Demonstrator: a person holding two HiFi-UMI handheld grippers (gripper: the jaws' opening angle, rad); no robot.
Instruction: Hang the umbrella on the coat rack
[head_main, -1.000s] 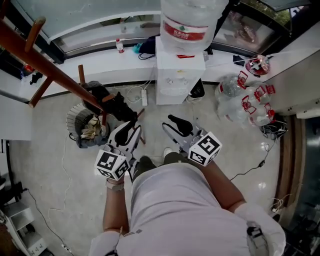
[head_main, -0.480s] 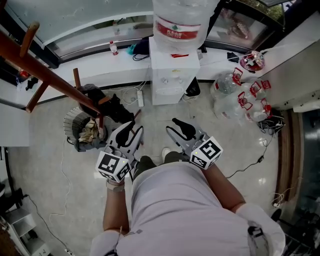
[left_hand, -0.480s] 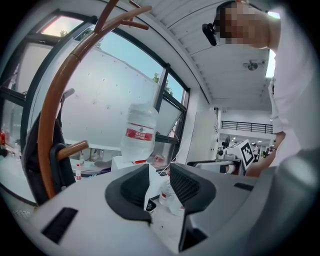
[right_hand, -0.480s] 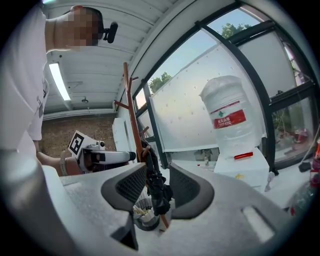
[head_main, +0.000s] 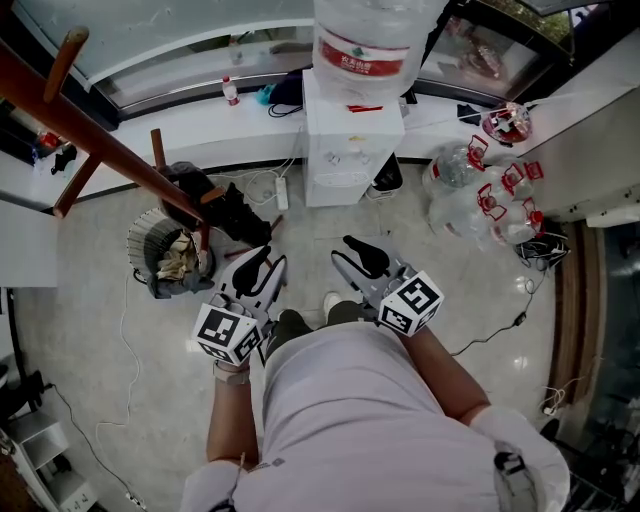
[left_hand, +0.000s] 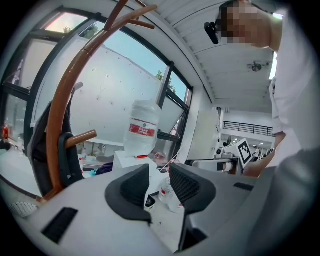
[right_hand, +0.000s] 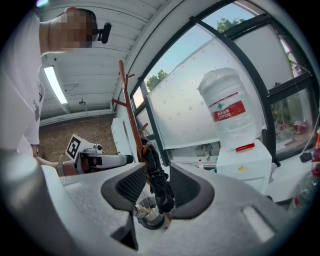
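Observation:
A black folded umbrella hangs from a peg on the brown wooden coat rack, whose pole slants across the upper left of the head view. The left gripper view shows the umbrella against the curved rack at far left. In the right gripper view the umbrella dangles from the rack in the distance, seen through the jaw gap. My left gripper and right gripper are held side by side in front of the person, clear of the umbrella. Both are shut with nothing in them.
A white water dispenser with a big bottle stands straight ahead. A waste basket sits at the rack's foot. Several empty water jugs lie at right. A power strip and cables lie on the floor.

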